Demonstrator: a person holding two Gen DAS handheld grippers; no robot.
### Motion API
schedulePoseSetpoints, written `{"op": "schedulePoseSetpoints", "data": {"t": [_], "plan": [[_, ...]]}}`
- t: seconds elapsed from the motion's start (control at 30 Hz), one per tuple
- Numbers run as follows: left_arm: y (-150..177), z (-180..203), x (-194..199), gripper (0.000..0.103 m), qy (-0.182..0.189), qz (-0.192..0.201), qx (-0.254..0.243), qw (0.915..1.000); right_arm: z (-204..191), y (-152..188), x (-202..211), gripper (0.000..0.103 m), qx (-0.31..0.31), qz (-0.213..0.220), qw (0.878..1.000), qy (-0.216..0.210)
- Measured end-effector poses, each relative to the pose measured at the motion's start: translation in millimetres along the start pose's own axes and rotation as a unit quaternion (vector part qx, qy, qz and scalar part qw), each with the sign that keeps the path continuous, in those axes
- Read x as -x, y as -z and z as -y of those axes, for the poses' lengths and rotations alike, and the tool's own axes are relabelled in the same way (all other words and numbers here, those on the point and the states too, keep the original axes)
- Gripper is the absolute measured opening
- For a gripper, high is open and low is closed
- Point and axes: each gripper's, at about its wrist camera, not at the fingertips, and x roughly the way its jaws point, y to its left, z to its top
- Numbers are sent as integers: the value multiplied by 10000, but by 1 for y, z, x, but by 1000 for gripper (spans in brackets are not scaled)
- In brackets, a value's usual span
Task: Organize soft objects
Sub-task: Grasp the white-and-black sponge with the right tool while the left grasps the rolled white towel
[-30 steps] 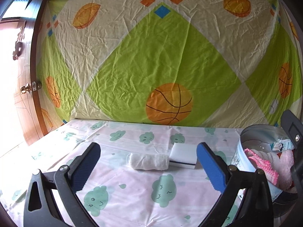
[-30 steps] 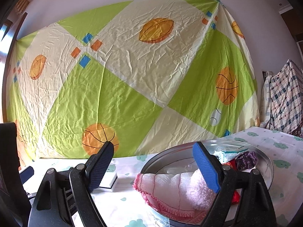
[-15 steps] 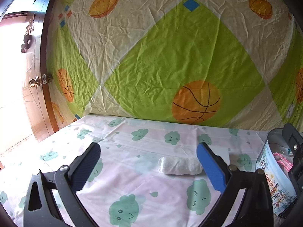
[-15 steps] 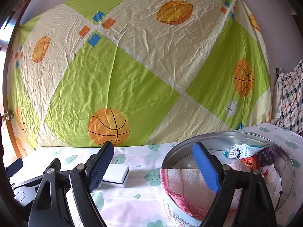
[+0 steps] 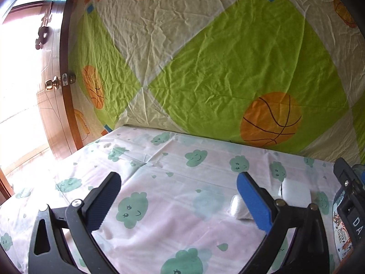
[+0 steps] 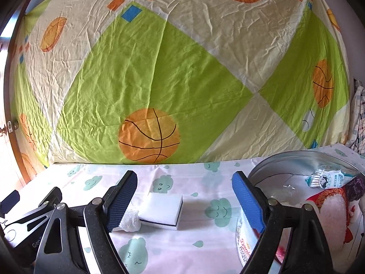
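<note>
Backdrop: a wrinkled sheet (image 6: 159,73) in green and cream with orange basketballs hangs behind the work area.
Desk: covered by a pale cloth (image 5: 182,182) printed with green clouds; a wooden door (image 5: 52,91) with a brass knob stands at the far left.
Tin: a round metal tin (image 6: 285,159) sits at the right of the desk. It holds a pink-edged fluffy cloth (image 6: 330,210), a dark purple knitted item (image 6: 358,185) and a small printed packet (image 6: 328,178).
Left hand-held gripper (image 5: 178,196): released, jaws wide, nothing between the pads; only bare cloth lies in the gap.
Right hand-held gripper (image 6: 184,194): released, jaws wide apart, pads touching nothing. The sponge appears in the gap between them, farther along the desk.
Sponge: a white block (image 6: 162,210) with a dark lower layer, lying flat near the desk centre, left of the tin.
Rolled cloth: a small white roll (image 6: 130,221) just beside the sponge's left end, partly hidden by the right hand-held gripper's left finger.
</note>
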Motion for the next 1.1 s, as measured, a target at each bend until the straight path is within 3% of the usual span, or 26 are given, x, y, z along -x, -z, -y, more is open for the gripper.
{"op": "schedulePoseSetpoints", "data": {"t": [0.17,0.33,0.47,0.63,0.73,0.77,0.9,0.97,1.0,1.1], "plan": [[-2,-6,-17,103,-82,-280,63,9996,-10,-1,-25,87,34,-408,9991,-73],[-3,-11,-32,103,-136,-553,120,9983,-12,2,-62,87,27,-1246,9920,-180],[-1,-13,-44,103,-129,-869,161,9960,-12,3,-82,83,-129,-1602,9868,-210],[-1,-10,-51,103,-72,-1068,73,9942,-10,11,-116,74,-350,-2371,9707,-157],[-1,-8,-52,103,-125,-1117,-64,9936,-8,14,-126,73,-517,-2579,9642,-330],[-1,-8,-52,103,-155,-1131,-107,9934,-10,15,-126,71,-490,-2601,9636,-374],[-1,-8,-54,103,-158,-1192,-177,9926,-18,17,-124,47,-403,-2659,9594,-849],[-2,-9,-54,103,-186,-1192,-169,9926,-21,17,-125,41,-364,-2687,9585,-882],[-2,-9,-54,103,-205,-1195,-162,9925,-20,17,-126,28,-382,-2699,9583,-858],[-2,-9,-55,103,-235,-1236,-143,9920,-14,17,-128,27,-597,-2701,9534,-1207]]}}
